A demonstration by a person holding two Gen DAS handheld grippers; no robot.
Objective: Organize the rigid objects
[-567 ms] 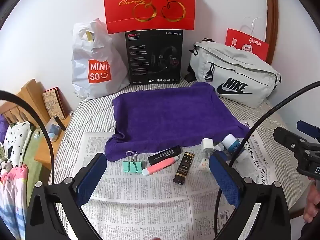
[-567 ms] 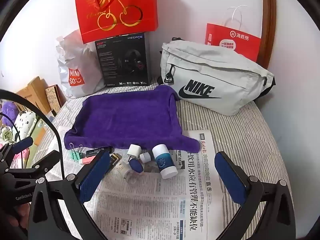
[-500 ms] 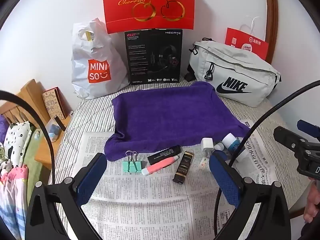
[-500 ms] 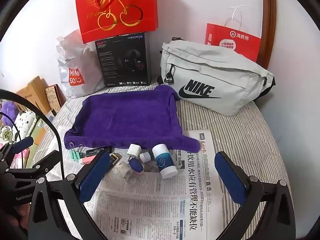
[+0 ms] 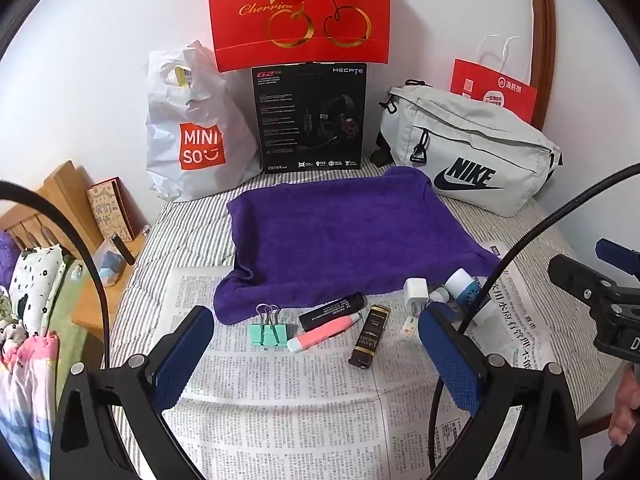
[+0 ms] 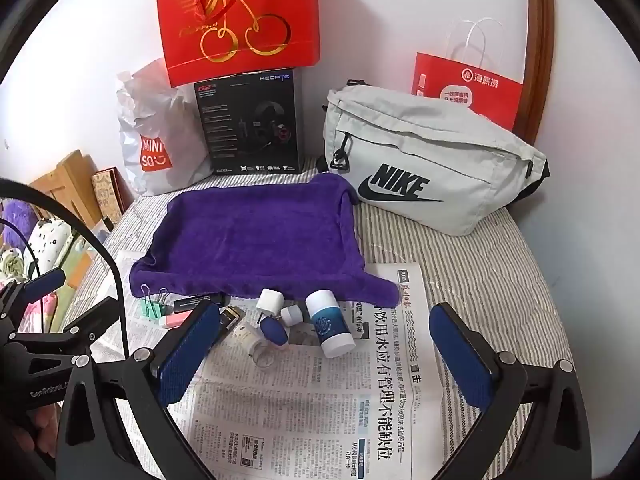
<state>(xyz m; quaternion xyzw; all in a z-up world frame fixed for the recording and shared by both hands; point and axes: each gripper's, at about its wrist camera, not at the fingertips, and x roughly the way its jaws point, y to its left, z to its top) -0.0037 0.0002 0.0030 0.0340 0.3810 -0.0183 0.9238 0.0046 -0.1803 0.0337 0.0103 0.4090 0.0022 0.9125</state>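
Note:
Small rigid items lie on a newspaper (image 5: 288,392) in front of a purple towel (image 5: 340,236): a mint binder clip (image 5: 267,330), a black tube (image 5: 332,312), a pink-and-white marker (image 5: 324,332), a black-and-gold lipstick box (image 5: 369,336), a white charger plug (image 5: 414,292). In the right wrist view, there are also the plug (image 6: 270,302), a blue-and-white bottle (image 6: 330,326), a small dark blue object (image 6: 274,330) and a clear small jar (image 6: 250,338). My left gripper (image 5: 316,360) is open and empty above the newspaper. My right gripper (image 6: 324,356) is open and empty.
At the back stand a Miniso bag (image 5: 192,136), a black headset box (image 5: 310,118), a red cherry bag (image 5: 298,12), a grey Nike bag (image 5: 472,152) and a red paper bag (image 5: 494,94). A wooden bedside stand (image 5: 80,216) sits left of the bed.

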